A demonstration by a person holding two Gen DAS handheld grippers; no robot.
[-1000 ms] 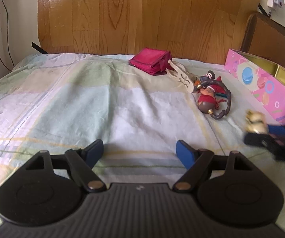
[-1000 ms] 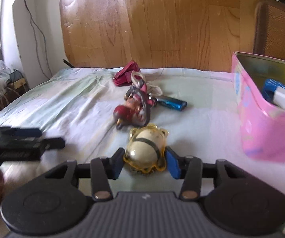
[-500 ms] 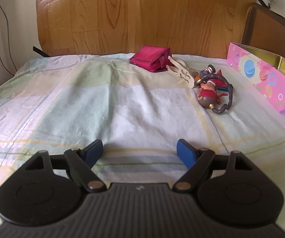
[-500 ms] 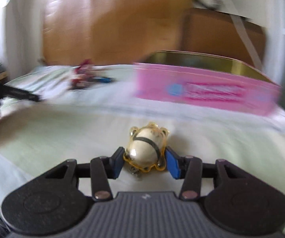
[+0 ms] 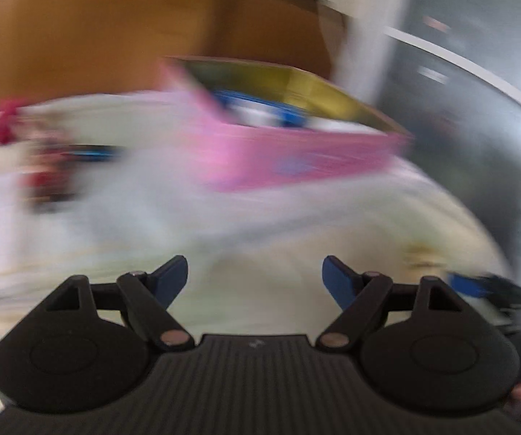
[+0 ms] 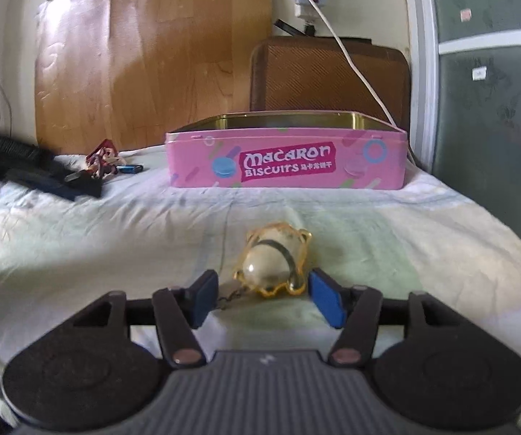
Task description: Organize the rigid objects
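My right gripper (image 6: 263,295) is open. A yellow turtle-shaped keychain (image 6: 274,264) lies on the bedsheet between its blue fingertips, with a gap on the left side. The open pink Macaron Biscuits tin (image 6: 285,161) stands beyond it. A red figurine and a blue item (image 6: 106,165) lie left of the tin. My left gripper (image 5: 255,277) is open and empty; its view is heavily blurred, showing the pink tin (image 5: 296,156) ahead with blue things inside. The left gripper also shows at the left edge of the right wrist view (image 6: 35,174).
A wooden headboard (image 6: 151,54) and a brown chair back (image 6: 329,76) stand behind the bed. A white cable (image 6: 354,61) hangs down toward the tin. The bed's edge curves off on the right (image 6: 514,253).
My right gripper opened and the turtle keychain now rests on the sheet in front of the tin. My left gripper swung fast to the right, toward the tin.
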